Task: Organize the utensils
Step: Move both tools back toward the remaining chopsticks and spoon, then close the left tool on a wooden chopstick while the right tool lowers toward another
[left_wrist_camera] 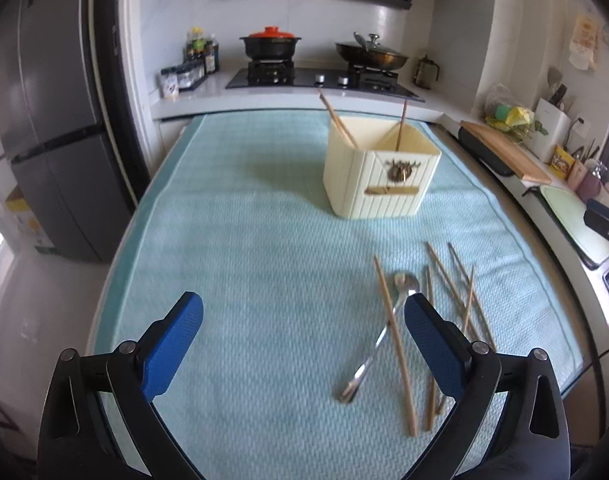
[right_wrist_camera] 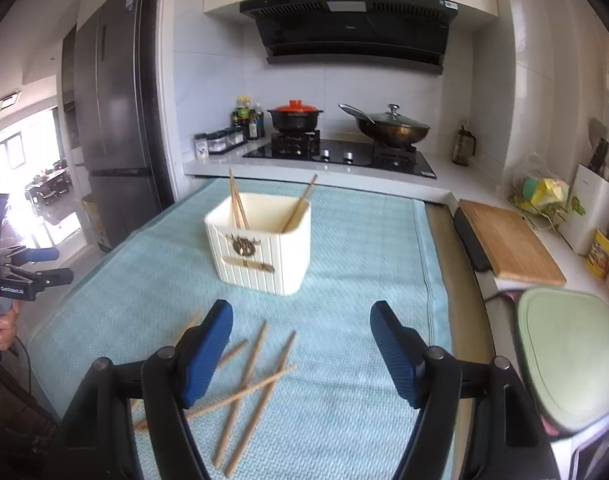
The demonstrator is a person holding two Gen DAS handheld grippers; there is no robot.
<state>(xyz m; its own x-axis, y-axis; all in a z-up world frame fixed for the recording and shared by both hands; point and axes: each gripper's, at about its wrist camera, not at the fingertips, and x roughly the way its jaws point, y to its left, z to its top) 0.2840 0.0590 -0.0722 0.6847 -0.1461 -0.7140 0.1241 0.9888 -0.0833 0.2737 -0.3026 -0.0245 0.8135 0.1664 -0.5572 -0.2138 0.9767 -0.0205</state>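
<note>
A cream utensil holder (left_wrist_camera: 380, 168) with two compartments stands on the light blue cloth (left_wrist_camera: 244, 248); chopsticks lean in both compartments. It also shows in the right wrist view (right_wrist_camera: 262, 242). Several loose wooden chopsticks (left_wrist_camera: 396, 344) and a metal spoon (left_wrist_camera: 378, 344) lie on the cloth, near my left gripper's right finger. My left gripper (left_wrist_camera: 304, 312) is open and empty above the cloth. My right gripper (right_wrist_camera: 300, 320) is open and empty, over the loose chopsticks (right_wrist_camera: 244, 384), in front of the holder.
A stove (left_wrist_camera: 324, 78) with a red-lidded pot (left_wrist_camera: 270, 44) and a wok stands behind the table. A wooden cutting board (right_wrist_camera: 508, 240) and a green board (right_wrist_camera: 568, 356) lie on the counter to the right. A fridge (left_wrist_camera: 52, 120) stands to the left.
</note>
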